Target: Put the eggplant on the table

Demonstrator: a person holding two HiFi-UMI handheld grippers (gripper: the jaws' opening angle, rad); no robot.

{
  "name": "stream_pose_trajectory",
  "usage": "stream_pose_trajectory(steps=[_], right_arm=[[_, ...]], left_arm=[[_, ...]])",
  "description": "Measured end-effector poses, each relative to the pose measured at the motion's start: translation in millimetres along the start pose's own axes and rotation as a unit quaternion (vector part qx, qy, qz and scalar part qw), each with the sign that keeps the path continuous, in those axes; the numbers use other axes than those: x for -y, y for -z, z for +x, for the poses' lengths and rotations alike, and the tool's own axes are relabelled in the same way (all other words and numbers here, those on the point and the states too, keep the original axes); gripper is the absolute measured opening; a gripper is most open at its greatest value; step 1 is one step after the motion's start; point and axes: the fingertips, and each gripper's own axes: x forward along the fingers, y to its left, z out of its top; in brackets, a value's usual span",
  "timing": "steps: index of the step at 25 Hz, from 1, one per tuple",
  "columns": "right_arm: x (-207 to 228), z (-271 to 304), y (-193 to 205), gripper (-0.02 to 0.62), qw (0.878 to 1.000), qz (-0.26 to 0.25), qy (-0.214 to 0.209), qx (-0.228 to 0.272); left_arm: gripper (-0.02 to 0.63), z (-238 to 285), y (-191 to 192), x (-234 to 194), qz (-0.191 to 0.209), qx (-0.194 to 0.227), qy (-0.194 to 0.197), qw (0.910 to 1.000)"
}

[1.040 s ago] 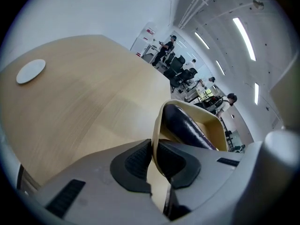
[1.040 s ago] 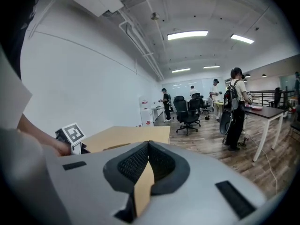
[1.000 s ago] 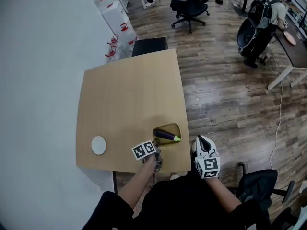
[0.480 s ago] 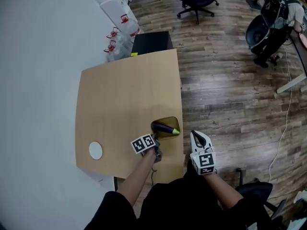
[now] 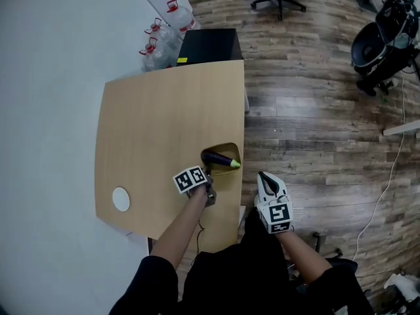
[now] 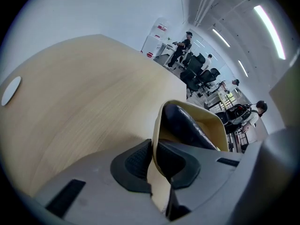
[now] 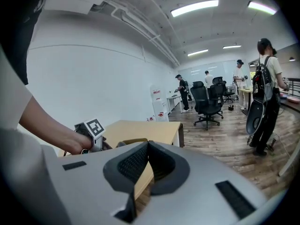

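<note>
A dark purple eggplant (image 5: 220, 160) with a green tip lies in a tan bowl (image 5: 225, 147) at the right edge of the wooden table (image 5: 157, 110). My left gripper (image 5: 207, 174) is shut on the bowl's near rim. In the left gripper view the pads (image 6: 136, 161) pinch the thin bowl wall (image 6: 211, 121), and the eggplant (image 6: 185, 123) shows just beyond them. I cannot tell whether the bowl rests on the table. My right gripper (image 5: 264, 178) hangs over the floor just right of the table. Its jaws (image 7: 147, 146) are shut with nothing between them.
A white disc (image 5: 121, 199) lies near the table's front left corner. A black cabinet (image 5: 209, 43) stands behind the table, with water jugs (image 5: 156, 38) beside it. Office chairs (image 7: 207, 104) and several people stand farther off on the wooden floor (image 5: 308, 130).
My left gripper has carried the bowl with the eggplant away from me, farther along the table's right edge. The right gripper has moved the same way beside the table.
</note>
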Motion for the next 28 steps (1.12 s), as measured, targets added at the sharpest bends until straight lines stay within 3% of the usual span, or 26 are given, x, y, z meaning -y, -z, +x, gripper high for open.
stream_pose_trajectory(steps=[10, 15, 22, 25, 28], right_arm=[[52.0, 40.2, 7.8, 0.06, 1.0, 0.009, 0.008, -0.026], [15.6, 36.4, 19.8, 0.06, 0.998, -0.016, -0.044, -0.044], [-7.9, 20.8, 37.9, 0.06, 0.996, -0.021, -0.063, -0.059], [-5.0, 14.2, 36.4, 0.06, 0.997, -0.02, -0.056, -0.05], [1.2, 5.8, 34.9, 0.06, 0.998, -0.015, -0.041, -0.041]], left_arm=[[0.031, 49.2, -5.0, -24.7, -0.046, -0.005, -0.052, 0.9976], [0.031, 58.8, -0.4, -39.2, -0.059, -0.004, -0.075, 0.9954], [0.037, 60.7, -0.6, -38.4, -0.053, -0.003, -0.085, 0.995], [0.139, 59.3, -1.0, -40.9, -0.044, 0.002, -0.087, 0.9953], [0.171, 52.9, -0.3, -40.1, -0.044, 0.015, -0.079, 0.9958]])
